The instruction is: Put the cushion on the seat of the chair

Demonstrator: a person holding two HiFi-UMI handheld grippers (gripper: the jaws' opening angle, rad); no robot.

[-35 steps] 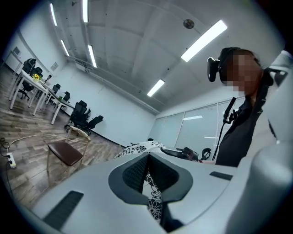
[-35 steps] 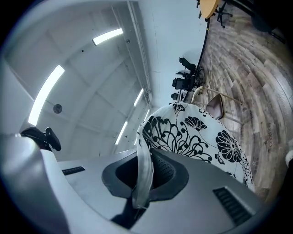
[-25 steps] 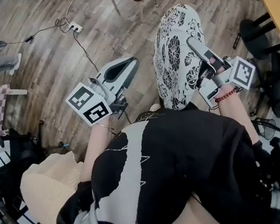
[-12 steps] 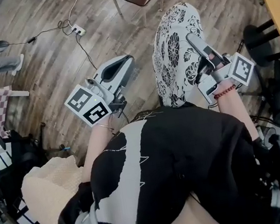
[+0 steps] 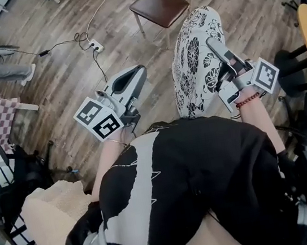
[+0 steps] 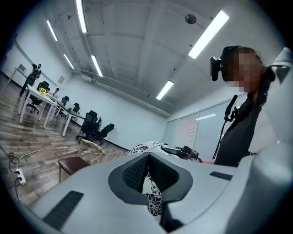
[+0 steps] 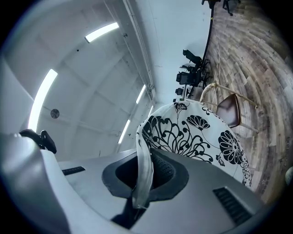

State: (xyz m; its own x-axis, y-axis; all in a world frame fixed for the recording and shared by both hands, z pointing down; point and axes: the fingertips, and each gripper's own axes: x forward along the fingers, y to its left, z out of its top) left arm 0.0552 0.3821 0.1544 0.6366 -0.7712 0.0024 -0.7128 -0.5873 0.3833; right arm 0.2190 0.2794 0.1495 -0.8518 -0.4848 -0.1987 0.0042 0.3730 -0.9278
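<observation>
Carried forward since the earlier frame, the white, black-flowered fabric cushion [image 5: 192,56] hangs in the air, short of the metal-legged chair with the brown padded seat [image 5: 160,7]. Judged soft, light and floppy, so best held at its edge seam. Right gripper [image 5: 211,44]: jaws pinched on that edge. Left gripper [image 5: 141,71]: jaws together, empty, beside the cushion. No container shows.

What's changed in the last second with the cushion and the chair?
The person has carried the cushion toward the chair: its seat, cut off at the top edge before, now shows whole and nearer the cushion. Nothing was taken hold of or let go. The right gripper stays shut on the cushion's edge; the left gripper stays empty, apart from it.
</observation>
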